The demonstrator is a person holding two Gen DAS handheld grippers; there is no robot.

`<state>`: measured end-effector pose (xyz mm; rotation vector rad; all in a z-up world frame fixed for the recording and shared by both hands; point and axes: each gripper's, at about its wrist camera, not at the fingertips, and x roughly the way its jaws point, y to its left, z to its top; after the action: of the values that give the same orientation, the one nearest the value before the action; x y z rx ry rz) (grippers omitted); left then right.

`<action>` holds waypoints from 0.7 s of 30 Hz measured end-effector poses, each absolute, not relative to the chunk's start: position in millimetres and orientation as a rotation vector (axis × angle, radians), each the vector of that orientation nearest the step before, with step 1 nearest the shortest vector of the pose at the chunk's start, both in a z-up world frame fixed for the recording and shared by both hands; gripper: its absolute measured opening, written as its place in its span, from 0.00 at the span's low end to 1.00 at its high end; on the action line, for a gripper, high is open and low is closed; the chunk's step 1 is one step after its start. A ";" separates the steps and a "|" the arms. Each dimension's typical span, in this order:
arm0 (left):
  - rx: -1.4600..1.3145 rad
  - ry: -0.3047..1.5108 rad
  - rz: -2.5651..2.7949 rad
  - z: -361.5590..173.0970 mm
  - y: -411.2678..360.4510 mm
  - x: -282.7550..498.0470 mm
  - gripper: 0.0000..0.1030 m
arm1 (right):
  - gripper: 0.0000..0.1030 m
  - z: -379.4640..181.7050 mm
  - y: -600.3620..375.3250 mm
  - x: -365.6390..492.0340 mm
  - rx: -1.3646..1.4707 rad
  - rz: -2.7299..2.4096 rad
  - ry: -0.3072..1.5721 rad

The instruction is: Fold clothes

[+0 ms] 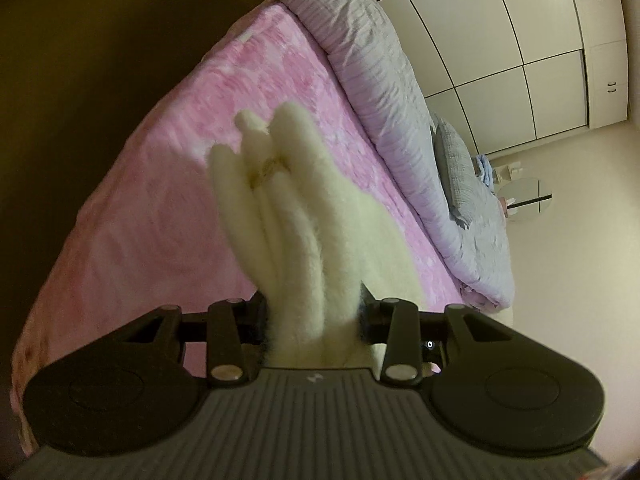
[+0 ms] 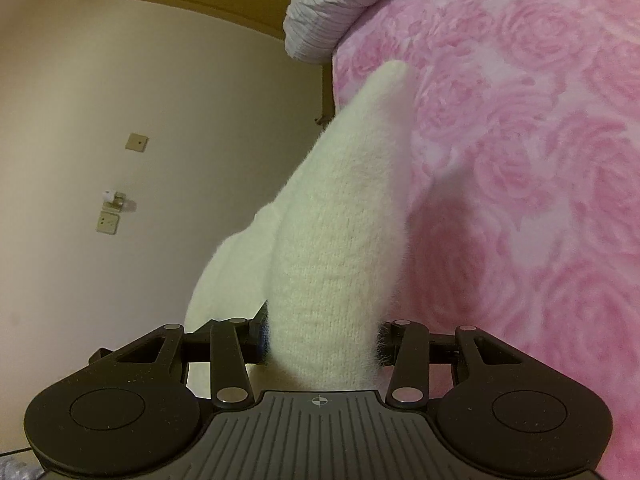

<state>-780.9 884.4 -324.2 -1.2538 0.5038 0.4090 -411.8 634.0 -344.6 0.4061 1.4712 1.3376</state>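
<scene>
A fluffy white knitted garment [image 1: 288, 208] is bunched in thick folds between the jaws of my left gripper [image 1: 314, 320], which is shut on it above the pink bed cover [image 1: 168, 184]. A small gold-coloured trim shows among the folds. In the right wrist view the same white garment [image 2: 340, 216] rises in a tall cone from my right gripper [image 2: 322, 340], also shut on it, at the bed's left edge. The fingertips of both grippers are buried in the wool.
The pink rose-patterned bed cover [image 2: 520, 160] fills the right. A rolled lilac-grey quilt [image 1: 384, 80] lies along the far side, with a grey pillow [image 1: 460, 168] on it. White wardrobe doors [image 1: 520, 40] stand beyond. A cream wall with sockets [image 2: 108, 222] is left.
</scene>
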 end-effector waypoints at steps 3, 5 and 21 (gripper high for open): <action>-1.241 0.497 0.400 -343.1 900.1 -779.9 0.34 | 0.42 -356.7 648.2 -413.7 0.385 1.337 1.452; -1.238 0.488 0.401 -355.2 907.5 -779.2 0.34 | 0.42 -366.2 657.4 -413.9 0.371 1.339 1.439; -1.185 0.594 0.474 -418.9 932.7 -765.8 0.43 | 0.55 -420.9 703.0 -411.7 0.143 1.214 1.424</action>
<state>-765.8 932.7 -418.9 -1.1848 0.5938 0.4735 -411.7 703.0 -420.9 0.1432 1.4239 1.2141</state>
